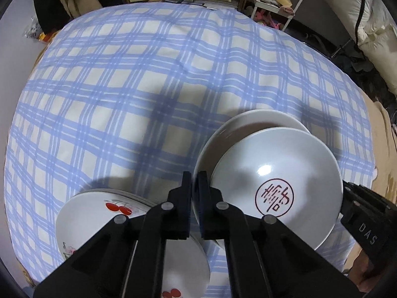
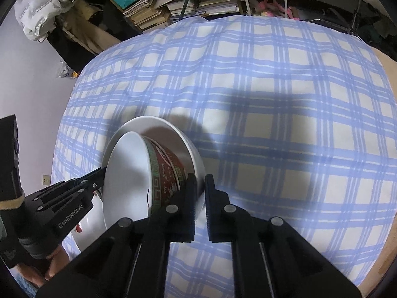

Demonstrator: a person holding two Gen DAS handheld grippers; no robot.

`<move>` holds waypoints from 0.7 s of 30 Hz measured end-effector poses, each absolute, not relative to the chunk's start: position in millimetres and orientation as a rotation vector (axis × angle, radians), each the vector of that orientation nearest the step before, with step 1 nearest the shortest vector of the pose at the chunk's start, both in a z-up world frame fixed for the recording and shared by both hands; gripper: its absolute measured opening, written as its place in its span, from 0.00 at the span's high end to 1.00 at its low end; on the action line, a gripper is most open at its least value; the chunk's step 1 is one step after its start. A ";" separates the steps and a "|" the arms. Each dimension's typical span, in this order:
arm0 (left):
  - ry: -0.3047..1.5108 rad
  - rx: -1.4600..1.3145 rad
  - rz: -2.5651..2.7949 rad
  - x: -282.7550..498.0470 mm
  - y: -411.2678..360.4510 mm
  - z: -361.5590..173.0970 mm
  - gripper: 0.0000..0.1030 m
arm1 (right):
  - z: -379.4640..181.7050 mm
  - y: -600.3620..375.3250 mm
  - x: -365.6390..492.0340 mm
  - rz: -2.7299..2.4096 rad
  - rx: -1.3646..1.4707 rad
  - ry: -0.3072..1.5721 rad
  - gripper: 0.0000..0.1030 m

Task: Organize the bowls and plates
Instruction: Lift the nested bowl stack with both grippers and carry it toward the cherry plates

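on the checked tabletop, left tongs pinch the rim of a plain bowl. a second bowl with a red mark sits tilted inside it. right tongs pinch the plain bowl's opposite rim. a stack of cherry plates sits just beside, bottom left. bowls look nested, plates stacked; judging by that, mostly done, this pair still needs setting down straight.
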State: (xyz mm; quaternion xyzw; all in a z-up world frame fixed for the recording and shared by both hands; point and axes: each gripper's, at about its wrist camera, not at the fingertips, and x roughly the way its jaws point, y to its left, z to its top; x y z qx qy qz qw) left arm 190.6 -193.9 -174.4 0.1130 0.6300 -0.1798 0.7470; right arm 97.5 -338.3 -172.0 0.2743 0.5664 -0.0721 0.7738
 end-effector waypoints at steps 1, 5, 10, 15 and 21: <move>1.384 0.237 -0.395 191.9 -193.1 -175.3 0.97 | -172.2 -337.9 98.3 -0.154 0.589 1.231 0.90; 1.401 0.172 -0.395 196.6 -187.8 -178.3 0.97 | -173.5 -336.5 99.0 -0.161 0.596 1.235 0.90; 1.406 0.149 -0.390 195.8 -183.0 -178.8 0.97 | -173.7 -338.9 102.3 -0.179 0.628 1.260 0.90; 1.401 0.096 -0.397 193.9 -171.7 -180.6 0.97 | -169.7 -333.1 108.8 -0.202 0.594 1.282 0.90; 1.368 0.121 -0.380 187.7 -176.5 -180.1 0.97 | -172.7 -332.0 106.7 -0.196 0.583 1.269 0.91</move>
